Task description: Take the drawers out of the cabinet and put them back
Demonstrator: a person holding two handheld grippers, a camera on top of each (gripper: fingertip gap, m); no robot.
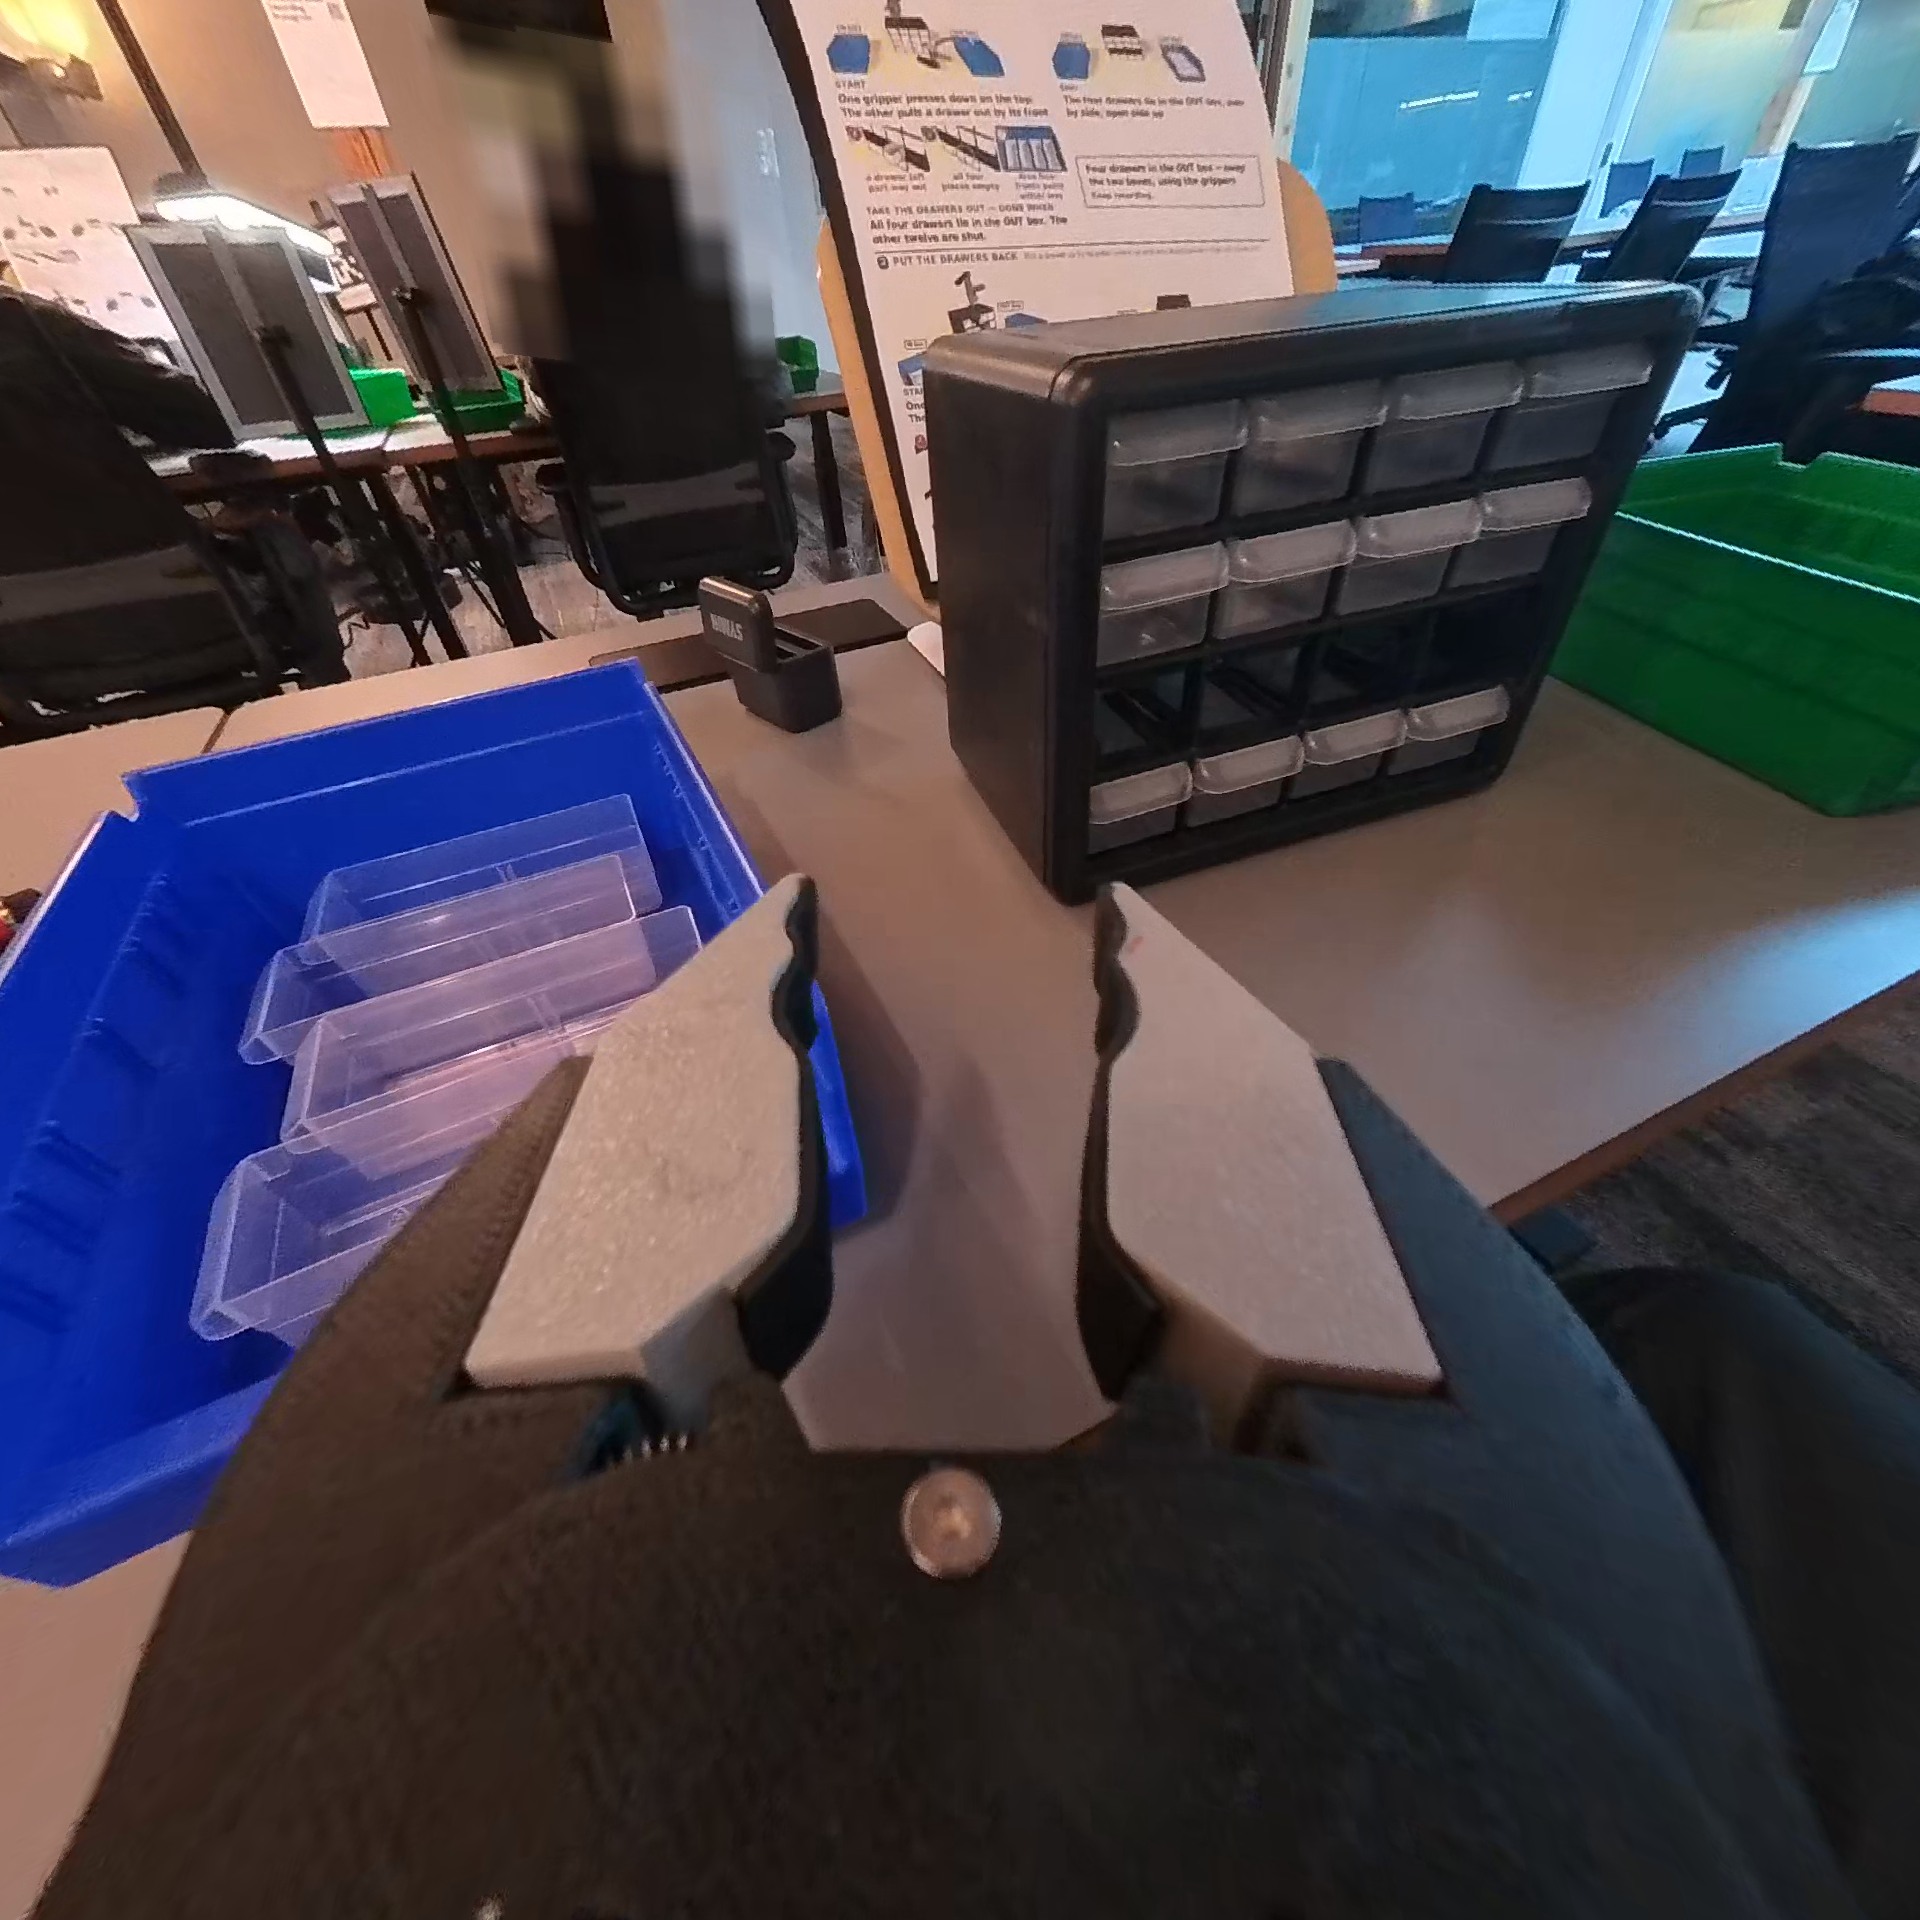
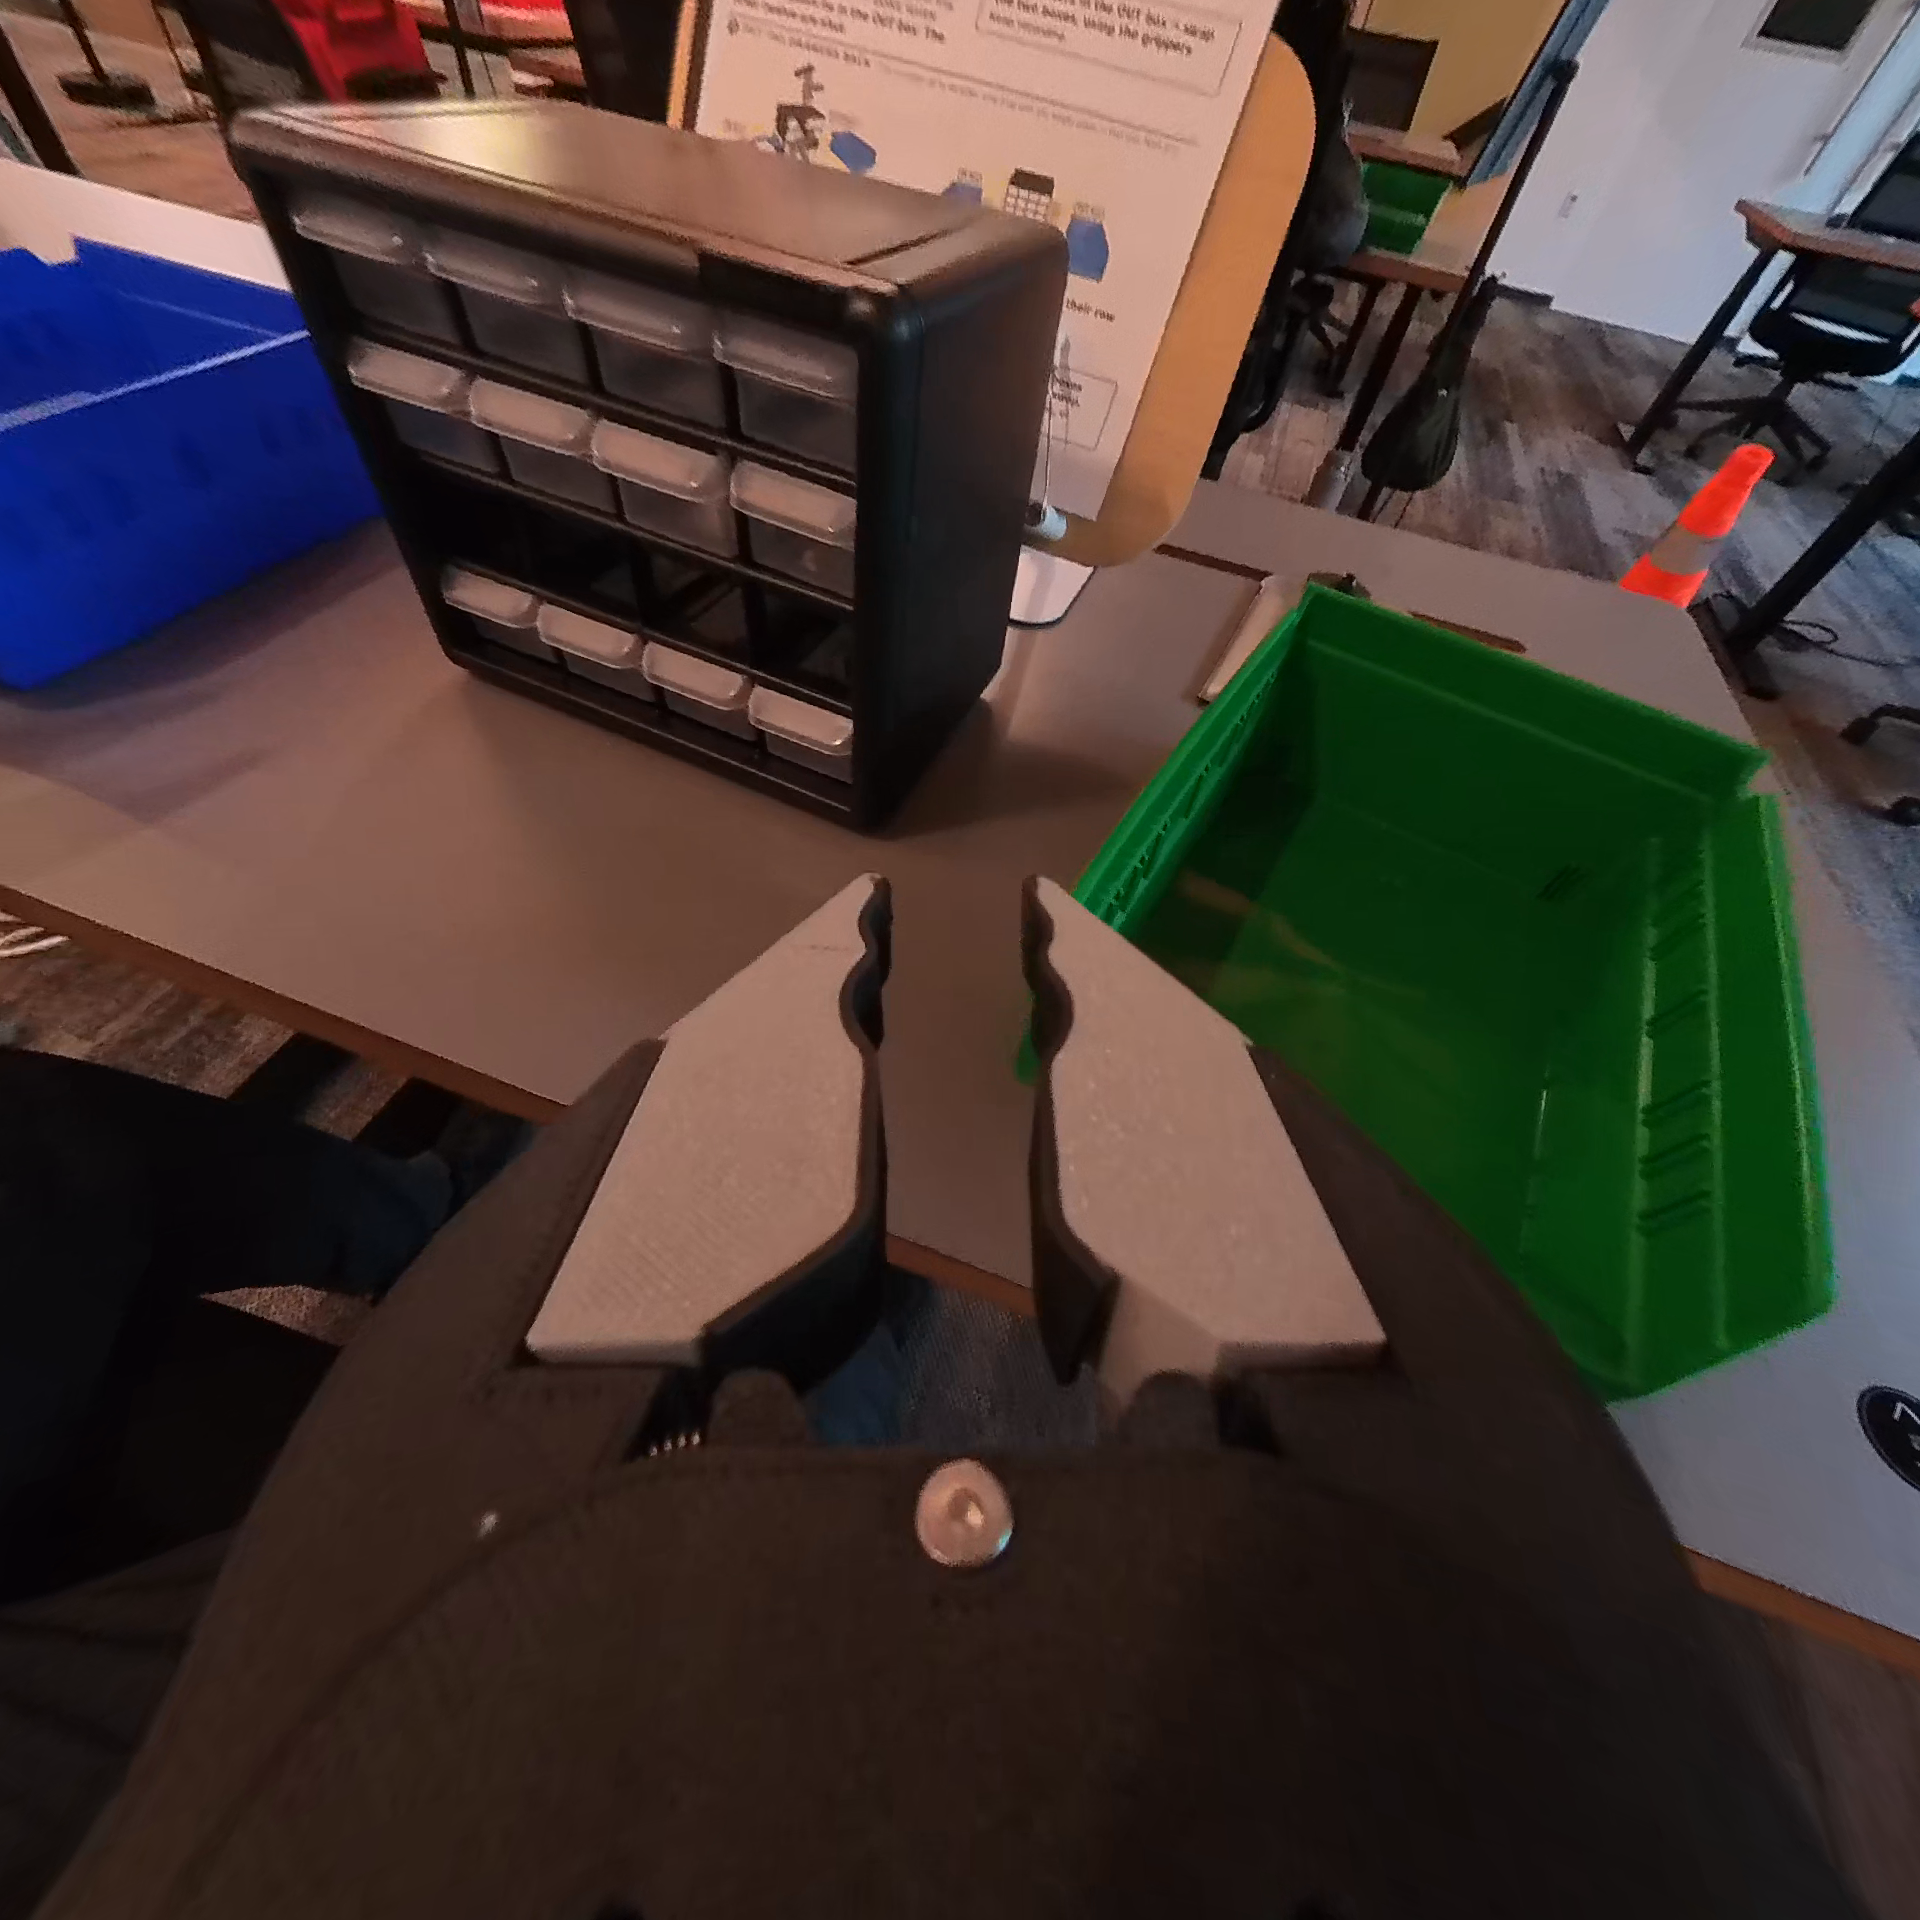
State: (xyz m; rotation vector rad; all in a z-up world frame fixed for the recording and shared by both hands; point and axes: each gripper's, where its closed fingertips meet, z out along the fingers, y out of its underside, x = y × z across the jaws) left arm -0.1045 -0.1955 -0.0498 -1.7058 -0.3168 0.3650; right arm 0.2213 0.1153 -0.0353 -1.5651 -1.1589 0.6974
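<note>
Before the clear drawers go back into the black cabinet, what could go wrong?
1. The four clear drawers lie overlapping in the blue bin; lifting one may drag another.
2. The black cabinet stands free on the table, neither the left gripper nor the right gripper holding it; pushing a drawer into the empty third row may shove it backward.

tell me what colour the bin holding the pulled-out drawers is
Blue bin; left wrist view shows it best.

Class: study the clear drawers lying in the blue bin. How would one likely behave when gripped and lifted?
The clear drawers look thin-walled and empty, so probably light. Their glossy plastic may slip between the tongs. Squeezed hard, the open-topped walls might flex.
</note>
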